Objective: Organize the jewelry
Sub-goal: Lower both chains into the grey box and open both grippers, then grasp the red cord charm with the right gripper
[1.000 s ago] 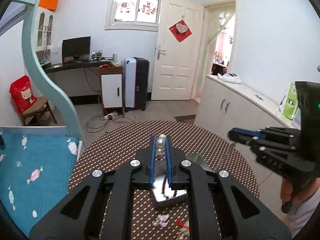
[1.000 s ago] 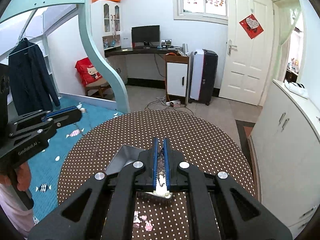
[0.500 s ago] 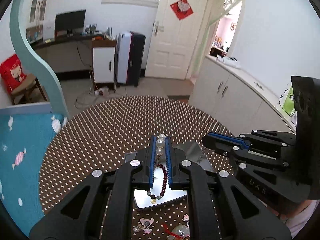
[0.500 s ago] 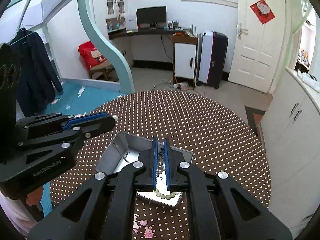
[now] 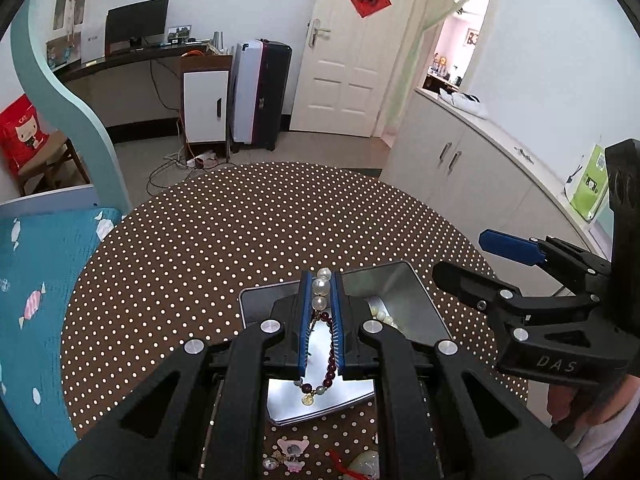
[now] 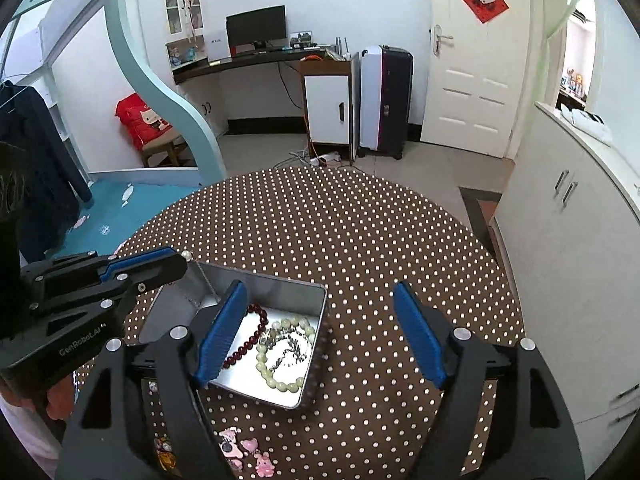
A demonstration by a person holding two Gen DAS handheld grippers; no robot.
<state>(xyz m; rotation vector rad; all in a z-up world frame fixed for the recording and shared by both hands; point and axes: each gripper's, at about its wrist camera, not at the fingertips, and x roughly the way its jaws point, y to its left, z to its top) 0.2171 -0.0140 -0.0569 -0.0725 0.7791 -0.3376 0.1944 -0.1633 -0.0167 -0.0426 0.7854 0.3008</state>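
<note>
A silver metal tin (image 6: 276,282) sits open on the polka-dot table, also in the left wrist view (image 5: 416,304). My left gripper (image 5: 320,280) is shut on a bead bracelet (image 5: 320,300) of pearl and dark red beads, whose loop hangs over the tin. In the right wrist view it (image 6: 180,260) sits at the tin's left edge. My right gripper (image 6: 320,334) is open and empty above the tin. Inside lie a dark red bead bracelet (image 6: 246,346), a pale green bead bracelet (image 6: 276,376) and a silver chain (image 6: 288,346).
Small pink charms (image 6: 244,450) and other trinkets (image 5: 292,454) lie on the table near its front edge. The round table (image 6: 360,232) has a brown dotted cloth. A blue bed (image 5: 32,280) is at the left, white cabinets (image 6: 580,240) at the right.
My right gripper has opened and dropped its pale bead bracelet and chain into the tin. Both grippers have tilted down toward the tin; the left one still holds its bracelet.
</note>
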